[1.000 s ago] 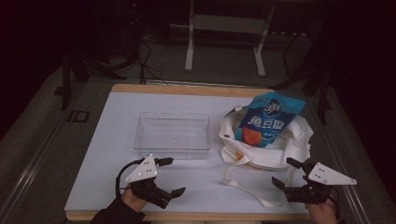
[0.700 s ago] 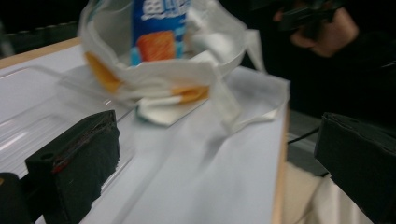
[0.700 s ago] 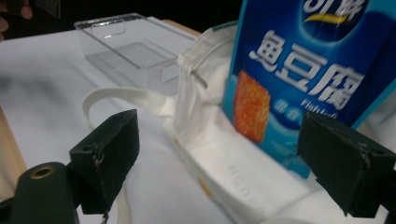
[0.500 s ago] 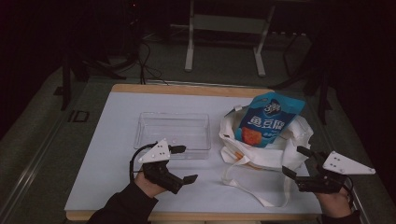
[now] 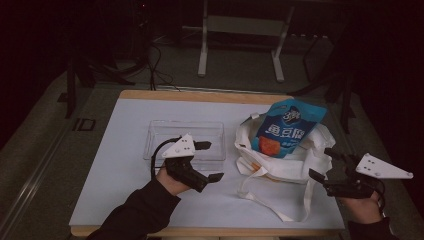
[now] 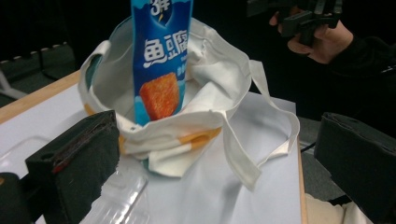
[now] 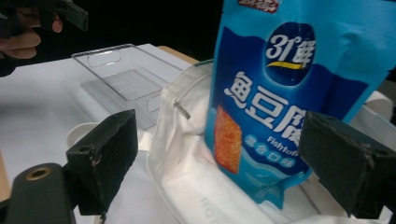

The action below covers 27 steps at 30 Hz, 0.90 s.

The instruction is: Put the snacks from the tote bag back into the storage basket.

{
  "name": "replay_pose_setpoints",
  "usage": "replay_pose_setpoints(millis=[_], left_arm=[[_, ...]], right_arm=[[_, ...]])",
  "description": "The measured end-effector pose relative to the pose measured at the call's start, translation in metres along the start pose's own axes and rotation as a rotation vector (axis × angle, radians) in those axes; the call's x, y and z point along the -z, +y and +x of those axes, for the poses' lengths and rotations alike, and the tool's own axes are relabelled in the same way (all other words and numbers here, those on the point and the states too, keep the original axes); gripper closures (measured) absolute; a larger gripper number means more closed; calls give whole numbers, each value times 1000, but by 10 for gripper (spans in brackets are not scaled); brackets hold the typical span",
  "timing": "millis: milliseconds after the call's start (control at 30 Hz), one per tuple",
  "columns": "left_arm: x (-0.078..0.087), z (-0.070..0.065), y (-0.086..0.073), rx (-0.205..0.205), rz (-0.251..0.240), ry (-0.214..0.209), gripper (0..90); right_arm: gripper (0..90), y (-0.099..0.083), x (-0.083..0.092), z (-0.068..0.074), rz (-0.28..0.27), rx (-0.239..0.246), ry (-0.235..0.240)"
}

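Table (image 5: 125, 200) with a white top and a wooden edge carries three things in the high view. A clear plastic tray (image 5: 185, 134) lies a little toward 10 o'clock from the table centre. A white cloth tote bag (image 5: 295, 162) lies toward 3 o'clock from the tray, near it but not touching, and its long straps (image 5: 272, 197) spread toward 6 o'clock. A blue snack pouch (image 5: 287, 129) with white characters and an orange picture stands out of the mouth of the bag, its top leaning toward 1 o'clock.

The left gripper (image 5: 209, 161) is over the near edge of the tray, at 9 o'clock from the bag. Its jaws are spread apart and hold nothing; one jaw is over the tray, the other over the bare white surface. In the left gripper view the bag (image 6: 201, 107) and the pouch (image 6: 161, 60) are seen between the two black jaws, at a distance.

The right gripper (image 5: 326, 164) is at the 3 o'clock side of the bag, near the table edge. Its jaws are also wide apart and empty. In the right gripper view the pouch (image 7: 280, 102) stands between them, close, and I cannot tell if the jaws touch the cloth.
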<state>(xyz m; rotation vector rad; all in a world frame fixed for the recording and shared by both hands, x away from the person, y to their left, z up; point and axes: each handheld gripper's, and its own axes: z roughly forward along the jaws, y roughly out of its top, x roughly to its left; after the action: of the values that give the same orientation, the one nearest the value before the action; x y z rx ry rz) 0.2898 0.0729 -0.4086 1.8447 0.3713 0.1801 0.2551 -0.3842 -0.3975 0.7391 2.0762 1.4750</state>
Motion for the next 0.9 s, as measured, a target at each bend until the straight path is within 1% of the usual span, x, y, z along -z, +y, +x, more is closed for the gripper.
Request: replay_pose_setpoints(millis=[33, 133, 200, 233, 300, 333, 400, 433, 467, 500, 600, 633, 667, 767, 800, 900], left_arm=[[-3, 1, 2, -2, 1, -7, 7], [-11, 4, 7, -16, 6, -17, 7], [-16, 5, 9, -19, 5, -21, 7], [-18, 6, 10, -17, 2, -30, 7], [-23, 9, 12, -23, 6, -29, 7], [-25, 10, 13, -19, 4, -37, 7], [-29, 12, 15, -22, 5, -33, 7], [-31, 14, 16, -21, 6, -36, 7], [-33, 15, 17, -21, 5, -30, 7], [-35, 16, 18, -20, 5, -36, 7], [-38, 18, 21, -29, 4, -26, 7], [-38, 18, 21, -29, 4, -26, 7], [-44, 23, 23, -30, 1, -25, 7], [-52, 27, 26, -34, 8, -25, 7], [-52, 27, 26, -34, 8, -25, 7], [-60, 32, 31, -34, 7, -33, 7]], right_arm=[[123, 1, 0, -2, 1, 2, -7], [123, 3, 0, -7, 2, 3, -9], [135, 4, -1, -10, 5, -2, 0], [136, 4, -1, -11, 1, -4, -2], [136, 4, -1, -13, 4, -10, 3], [136, 4, -2, -14, 5, -11, 1], [136, 4, -2, -17, 7, -13, 5], [136, 4, -3, -18, 11, -9, -1], [136, 5, -3, -19, 15, -11, 0], [137, 5, -4, -21, 15, -10, 0], [151, 6, -4, -24, 20, -8, -2], [151, 6, -5, -26, 18, 5, -7], [176, 7, -6, -30, 17, -1, -2], [176, 7, -9, -36, 19, -9, -3], [176, 6, -11, -37, 19, -9, -4], [176, 6, -15, -43, 28, -14, -5]])
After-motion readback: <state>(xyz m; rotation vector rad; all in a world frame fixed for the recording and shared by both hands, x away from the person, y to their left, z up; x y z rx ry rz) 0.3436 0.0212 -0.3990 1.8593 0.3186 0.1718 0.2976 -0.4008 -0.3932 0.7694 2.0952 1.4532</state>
